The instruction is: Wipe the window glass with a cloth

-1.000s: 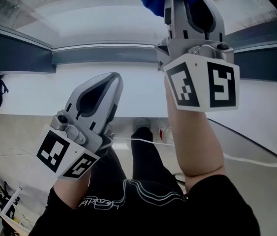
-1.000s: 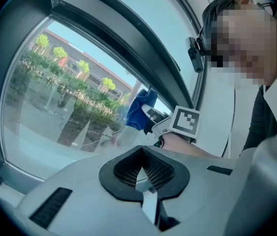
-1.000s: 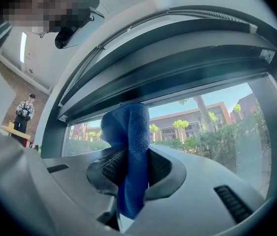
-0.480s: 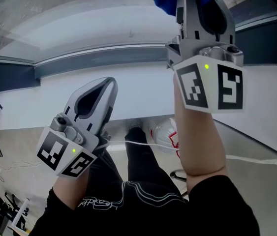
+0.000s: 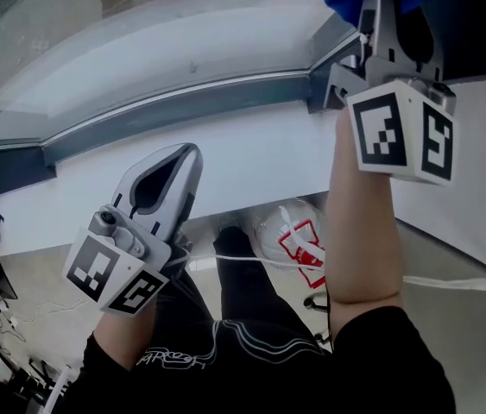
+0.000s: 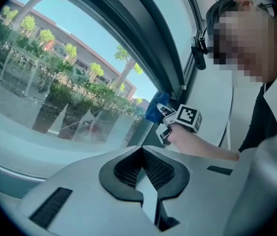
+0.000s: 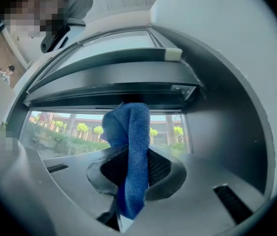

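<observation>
Two grippers show. The right gripper view shows the right gripper (image 7: 131, 180) clamped on a blue cloth (image 7: 132, 141) at the right edge of the window glass (image 7: 69, 127); the head view crops both. The left gripper (image 6: 143, 157) has its jaws together, empty.

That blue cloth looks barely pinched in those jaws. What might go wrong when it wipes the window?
1. The blue cloth is held only as one narrow fold in the right gripper. Dragging it across the glass might pull it out.
2. The cloth appears close to the dark window frame, so the hard jaw tips might knock the frame or the glass.
</observation>
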The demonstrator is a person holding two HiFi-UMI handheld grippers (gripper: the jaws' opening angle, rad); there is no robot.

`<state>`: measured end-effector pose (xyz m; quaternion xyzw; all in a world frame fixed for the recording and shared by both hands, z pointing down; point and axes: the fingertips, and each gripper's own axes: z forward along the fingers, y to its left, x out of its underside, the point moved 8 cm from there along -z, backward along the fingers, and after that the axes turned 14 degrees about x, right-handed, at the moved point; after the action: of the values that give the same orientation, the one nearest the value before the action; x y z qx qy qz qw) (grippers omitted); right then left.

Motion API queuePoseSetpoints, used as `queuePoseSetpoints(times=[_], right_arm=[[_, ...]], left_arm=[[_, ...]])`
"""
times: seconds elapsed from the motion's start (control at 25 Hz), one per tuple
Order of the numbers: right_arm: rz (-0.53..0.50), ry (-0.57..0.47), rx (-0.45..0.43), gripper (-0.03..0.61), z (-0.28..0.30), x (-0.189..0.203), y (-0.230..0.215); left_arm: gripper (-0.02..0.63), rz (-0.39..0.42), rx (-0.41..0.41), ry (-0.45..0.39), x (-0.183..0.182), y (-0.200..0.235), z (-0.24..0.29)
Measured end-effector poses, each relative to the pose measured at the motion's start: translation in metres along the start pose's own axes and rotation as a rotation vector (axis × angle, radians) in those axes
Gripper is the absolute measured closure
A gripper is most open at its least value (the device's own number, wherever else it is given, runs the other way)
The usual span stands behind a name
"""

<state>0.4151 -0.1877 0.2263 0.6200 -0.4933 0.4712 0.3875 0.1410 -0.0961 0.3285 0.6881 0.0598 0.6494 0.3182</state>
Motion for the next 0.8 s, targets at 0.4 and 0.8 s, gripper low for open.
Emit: queuePoseSetpoints(times=[0.4,0.8], right_arm=[[0.033,0.035,0.076,0.515,0.007,0.019,-0.056],[0.048,0.029,-0.009,0.515,-0.019,0.011,0.011]], left_arm=[[0.607,0.018,0.039,0.034,0.011,-0.008,0.048],[0.607,0.027,-0.017,-0.033,-0.003,0.004,-0.003]])
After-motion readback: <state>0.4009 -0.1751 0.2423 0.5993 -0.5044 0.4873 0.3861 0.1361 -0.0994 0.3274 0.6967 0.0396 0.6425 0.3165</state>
